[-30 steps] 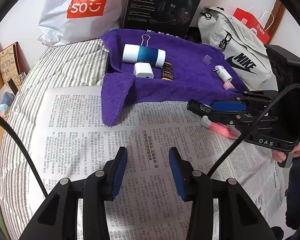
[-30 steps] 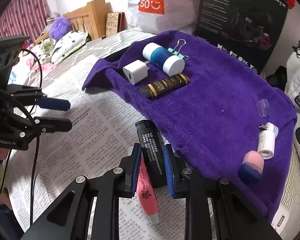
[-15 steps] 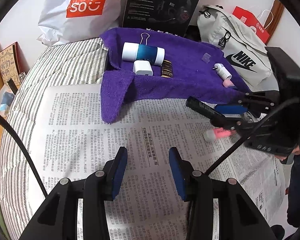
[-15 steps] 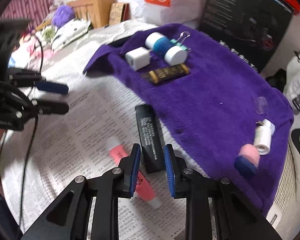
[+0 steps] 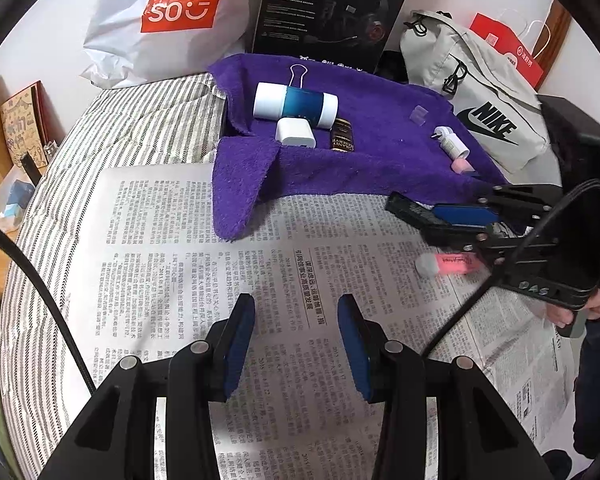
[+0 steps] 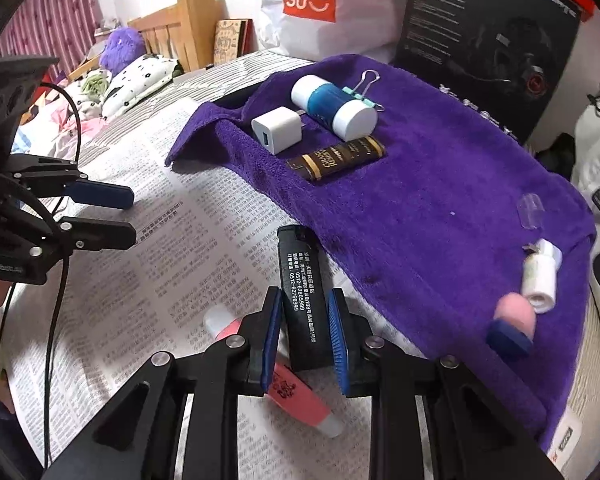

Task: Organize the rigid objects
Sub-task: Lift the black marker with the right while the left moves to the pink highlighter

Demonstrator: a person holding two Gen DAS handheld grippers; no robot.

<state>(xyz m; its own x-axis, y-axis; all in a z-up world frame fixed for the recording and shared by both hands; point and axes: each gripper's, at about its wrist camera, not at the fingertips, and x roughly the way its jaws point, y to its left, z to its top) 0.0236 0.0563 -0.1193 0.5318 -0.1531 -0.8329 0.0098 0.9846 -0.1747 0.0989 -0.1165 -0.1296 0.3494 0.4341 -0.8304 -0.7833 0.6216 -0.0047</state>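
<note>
1. The right gripper (image 6: pixel 304 330) is clamped on a slim black rectangular plastic lighter with white print (image 6: pixel 302 284), its blue pads pressing the two long sides at the near half; the far end juts out over the newspaper sheet (image 6: pixel 172 248), just beside the near edge of the purple terry towel (image 6: pixel 440 208).
2. The left gripper (image 5: pixel 296 344) stands part open with nothing between its pads, hovering over the newspaper well to the left.
3. A pink squeeze tube with a white cap (image 6: pixel 300 396) lies on the paper beneath the right gripper.
4. Farther off on the towel sit a white charger cube (image 6: pixel 278 130), a white-and-blue cylinder (image 6: pixel 334 106) and a dark brown bar with gold lettering (image 6: pixel 338 158).
5. The lighter looks light, stiff and smooth, so it could twist between the pads; a hold across the long flat sides near the middle seems safest.
</note>
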